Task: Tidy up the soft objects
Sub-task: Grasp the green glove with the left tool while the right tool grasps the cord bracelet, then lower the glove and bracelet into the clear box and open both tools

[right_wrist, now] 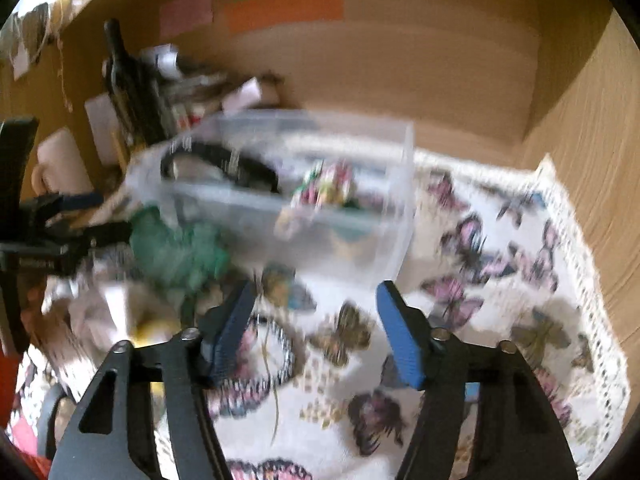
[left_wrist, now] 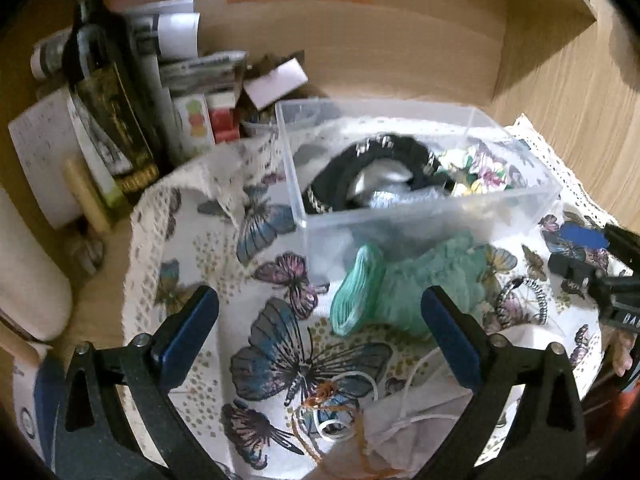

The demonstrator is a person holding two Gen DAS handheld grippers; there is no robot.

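At far left, a dark wine bottle (left_wrist: pixel 106 92) and stacked papers (left_wrist: pixel 172 36) crowd the wooden desk edge beside the lace-trimmed butterfly cloth (left_wrist: pixel 280 360). The left gripper (left_wrist: pixel 320 320) hangs spread over bare cloth, holding nothing. Just ahead, a teal knitted piece (left_wrist: pixel 404 284) lies against the clear plastic bin (left_wrist: pixel 400 216), which holds a black band (left_wrist: pixel 340 184) and floral fabric (left_wrist: pixel 484 168). The right gripper (right_wrist: pixel 316 332), also spread and empty, has open cloth to its right up to the wooden side wall (right_wrist: pixel 600 160).

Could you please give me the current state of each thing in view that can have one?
left gripper: open, empty
right gripper: open, empty
clear box: no lid, partly filled
green scrunchie: on the cloth, outside the box
black headband: inside the box
spiral hair tie: on the cloth
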